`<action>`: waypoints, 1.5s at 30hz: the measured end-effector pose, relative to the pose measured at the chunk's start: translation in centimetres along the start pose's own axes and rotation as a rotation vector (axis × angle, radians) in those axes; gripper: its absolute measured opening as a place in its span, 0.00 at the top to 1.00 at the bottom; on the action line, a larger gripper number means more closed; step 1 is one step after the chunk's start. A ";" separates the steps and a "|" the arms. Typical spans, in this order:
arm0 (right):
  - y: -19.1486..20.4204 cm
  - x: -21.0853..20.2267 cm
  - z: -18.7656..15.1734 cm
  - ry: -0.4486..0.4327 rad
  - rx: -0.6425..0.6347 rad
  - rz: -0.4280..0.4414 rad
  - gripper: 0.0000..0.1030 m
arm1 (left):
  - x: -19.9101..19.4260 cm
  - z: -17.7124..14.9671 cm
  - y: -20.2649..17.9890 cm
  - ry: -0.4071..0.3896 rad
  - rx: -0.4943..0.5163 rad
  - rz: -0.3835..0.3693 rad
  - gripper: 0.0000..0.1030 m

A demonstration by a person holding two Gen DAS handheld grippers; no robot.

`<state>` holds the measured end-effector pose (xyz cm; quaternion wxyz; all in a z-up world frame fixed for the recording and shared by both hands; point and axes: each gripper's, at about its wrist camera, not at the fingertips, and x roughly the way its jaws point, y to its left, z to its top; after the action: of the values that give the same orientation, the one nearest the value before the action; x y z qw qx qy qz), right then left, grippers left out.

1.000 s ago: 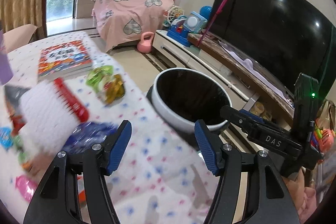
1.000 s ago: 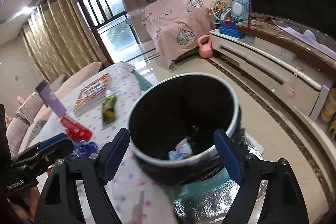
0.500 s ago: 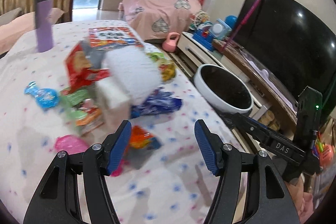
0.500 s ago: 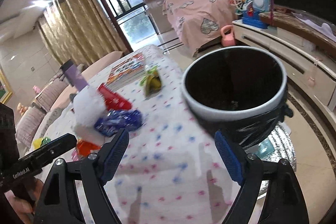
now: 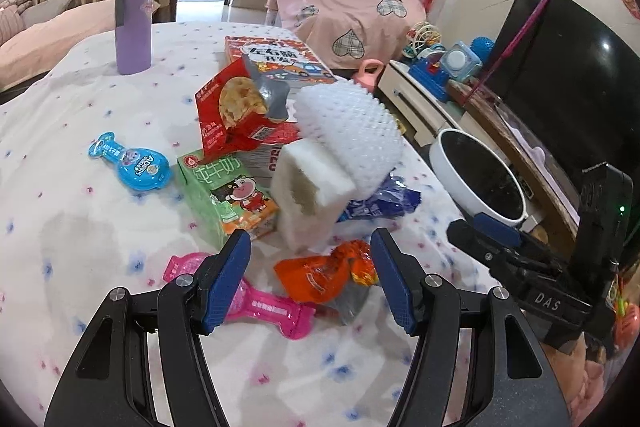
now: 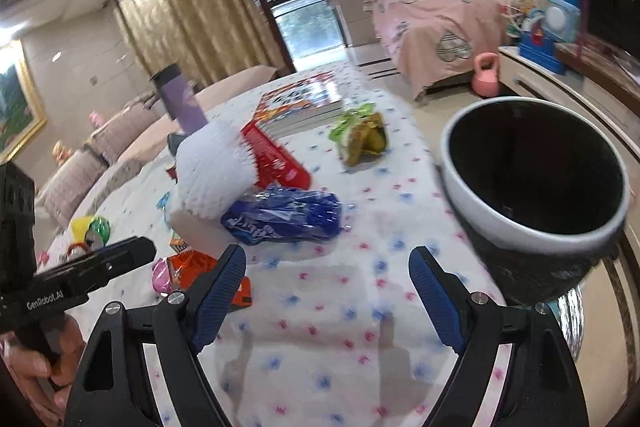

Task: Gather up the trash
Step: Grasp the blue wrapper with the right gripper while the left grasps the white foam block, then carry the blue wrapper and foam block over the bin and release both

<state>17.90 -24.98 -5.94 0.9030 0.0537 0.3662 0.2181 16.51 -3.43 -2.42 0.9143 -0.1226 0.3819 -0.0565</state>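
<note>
**Operator:** While I hold the left hand-held gripper (image 5: 310, 277) low over the bench (image 5: 80, 227), its jaws stand apart with nothing between them. Just ahead lies an orange wrapper (image 5: 324, 275), and a pink wrapper (image 5: 264, 307) sits partly behind the left finger.

**Spotter:** What crowds that spot?

**Operator:** A white foam block (image 5: 308, 195) stands right behind the orange wrapper, with a white bristled brush (image 5: 352, 131) leaning on top. A green milk carton (image 5: 228, 195) is just beside the block, a red snack bag (image 5: 236, 111) rises behind it, and a blue wrapper (image 5: 380, 203) pokes out to the right. A blue sachet (image 5: 132, 167) lies apart on the left, near a purple tumbler (image 5: 134, 15).

**Spotter:** And the right side?

**Operator:** My right hand-held gripper (image 6: 328, 291) is also spread wide and empty, over bare cloth. The trash bin (image 6: 532, 187) stands off the bench edge to its right; a green-yellow wrapper (image 6: 362, 137) lies near a book (image 6: 300, 103).
</note>
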 end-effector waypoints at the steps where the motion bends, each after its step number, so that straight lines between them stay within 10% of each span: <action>1: 0.2 0.4 0.2 0.006 -0.018 0.007 0.17 | 0.2 0.2 -0.1 0.003 0.001 0.004 0.38; 15: 1.6 7.4 2.7 0.128 -0.181 0.086 0.19 | 4.0 2.1 -0.4 0.048 0.055 0.017 0.46; 17: 1.8 8.1 2.7 0.147 -0.196 0.096 0.48 | 4.3 2.1 -0.4 0.062 0.062 0.005 0.67; 24: 0.7 6.6 1.9 0.139 -0.127 0.099 0.74 | 3.0 1.7 -0.8 0.034 0.066 -0.015 0.70; 45: -4.3 -4.8 -1.7 -0.024 0.050 -0.090 0.75 | 0.4 -0.1 -9.2 0.023 0.222 -0.197 0.70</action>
<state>15.13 -31.03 -5.20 0.9146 0.0625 0.3627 0.1673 16.66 -12.46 -0.32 0.9078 -0.0571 0.3699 -0.1892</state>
